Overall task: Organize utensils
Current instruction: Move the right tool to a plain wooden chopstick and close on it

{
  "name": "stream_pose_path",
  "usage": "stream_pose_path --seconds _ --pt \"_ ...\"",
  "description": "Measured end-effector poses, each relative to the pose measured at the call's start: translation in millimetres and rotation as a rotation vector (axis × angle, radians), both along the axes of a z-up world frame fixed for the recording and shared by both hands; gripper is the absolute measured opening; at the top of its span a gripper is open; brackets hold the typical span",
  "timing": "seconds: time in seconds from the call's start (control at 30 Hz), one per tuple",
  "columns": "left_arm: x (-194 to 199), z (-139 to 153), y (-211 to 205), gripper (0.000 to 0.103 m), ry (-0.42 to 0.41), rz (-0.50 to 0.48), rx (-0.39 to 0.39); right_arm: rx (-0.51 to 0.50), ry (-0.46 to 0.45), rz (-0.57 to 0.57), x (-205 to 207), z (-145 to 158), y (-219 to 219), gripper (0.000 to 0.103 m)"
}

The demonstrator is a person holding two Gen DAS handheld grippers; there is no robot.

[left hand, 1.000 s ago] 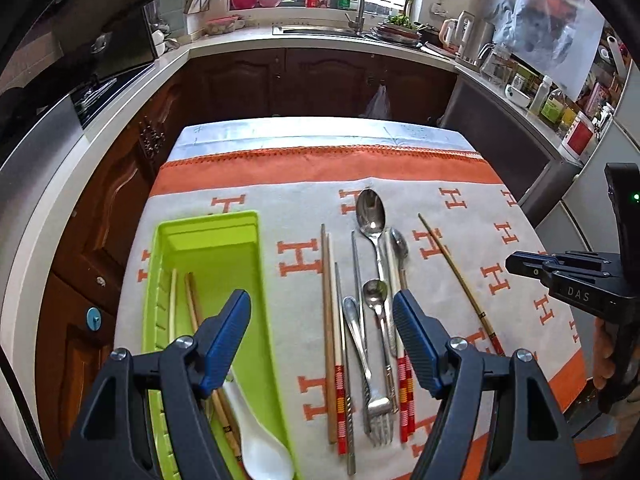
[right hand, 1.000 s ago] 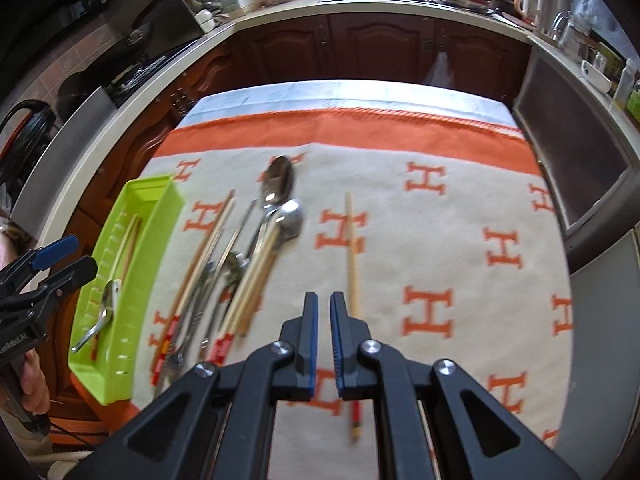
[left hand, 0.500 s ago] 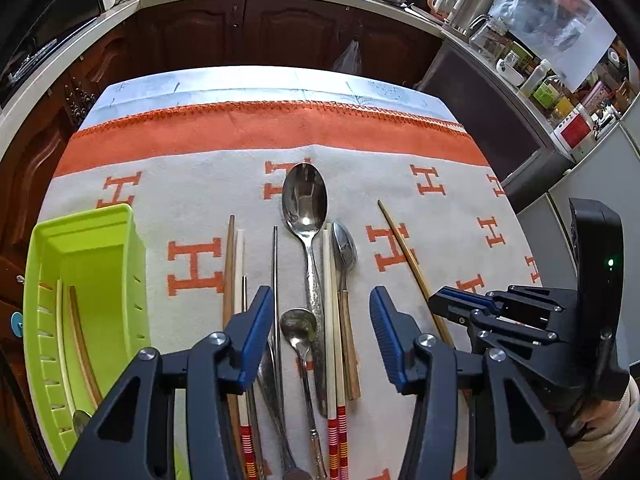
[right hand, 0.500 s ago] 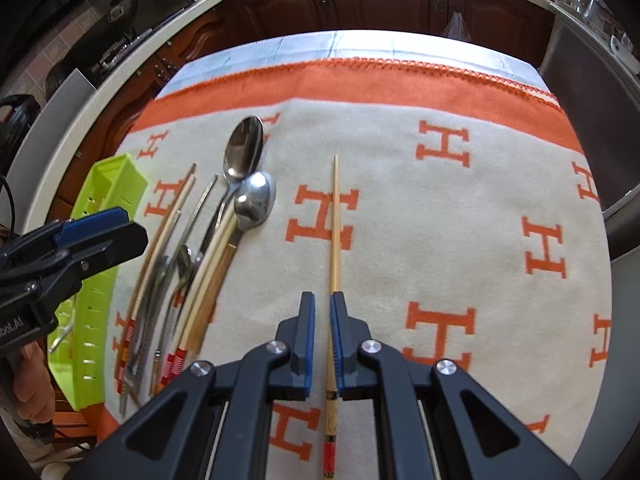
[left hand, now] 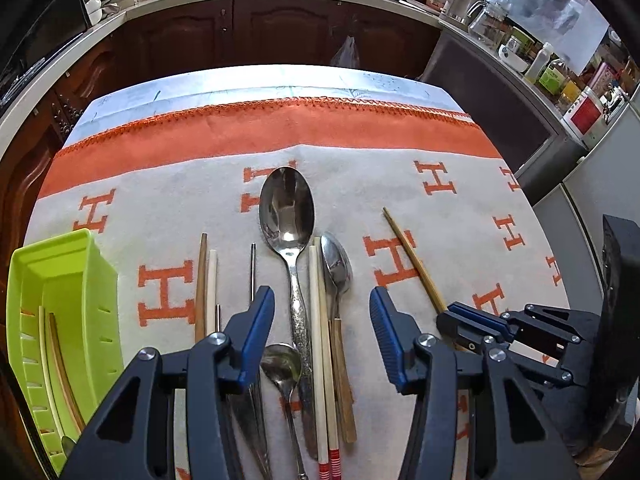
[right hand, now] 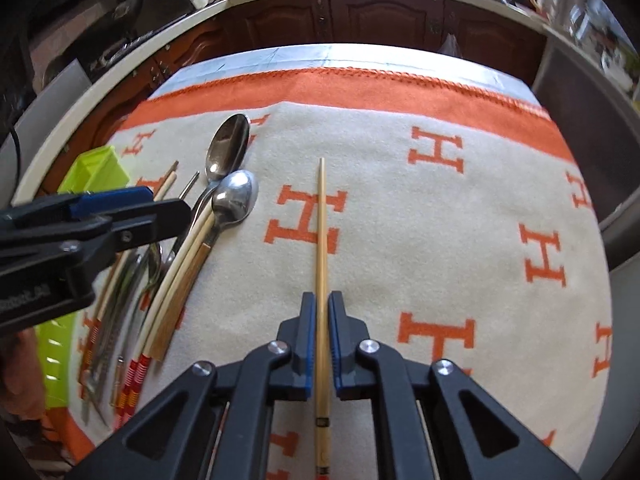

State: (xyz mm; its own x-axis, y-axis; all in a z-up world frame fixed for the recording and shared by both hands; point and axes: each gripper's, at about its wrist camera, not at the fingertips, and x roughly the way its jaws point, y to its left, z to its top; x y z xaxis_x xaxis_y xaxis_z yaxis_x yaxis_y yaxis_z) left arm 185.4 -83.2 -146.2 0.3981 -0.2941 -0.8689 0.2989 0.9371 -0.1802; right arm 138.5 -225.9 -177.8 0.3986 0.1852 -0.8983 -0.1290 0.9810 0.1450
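Note:
A lone bamboo chopstick (right hand: 321, 240) lies on the orange-and-cream cloth, also seen in the left wrist view (left hand: 414, 258). My right gripper (right hand: 322, 320) straddles it with its jaws nearly shut, a thin gap showing on each side of the stick. My left gripper (left hand: 322, 320) is open above a row of utensils: a large spoon (left hand: 286, 208), a smaller spoon (left hand: 336, 264), chopsticks and a fork. The green tray (left hand: 60, 264) at the left holds chopsticks.
Kitchen counters and dark wooden cabinets ring the table. The cloth's orange border (left hand: 280, 128) runs along the far side. An appliance front (left hand: 500, 116) stands close at the right. The left gripper (right hand: 92, 220) shows at the left of the right wrist view.
My right gripper has moved forward and down over the lone chopstick, so the stick now lies between its jaws. My left gripper has moved right from the tray to over the utensil row.

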Motion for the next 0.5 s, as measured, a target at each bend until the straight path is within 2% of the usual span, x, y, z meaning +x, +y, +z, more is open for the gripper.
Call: stream_pose_path --seconds 0.4,0.5 --pt "9 -11 -15 0.047 -0.057 -0.013 0.063 0.093 -0.001 -0.051 -20 -1 -17 0.006" --pt "10 -16 -20 0.031 -0.061 -0.028 0.078 0.103 -0.006 -0.058 -21 -2 -18 0.006"
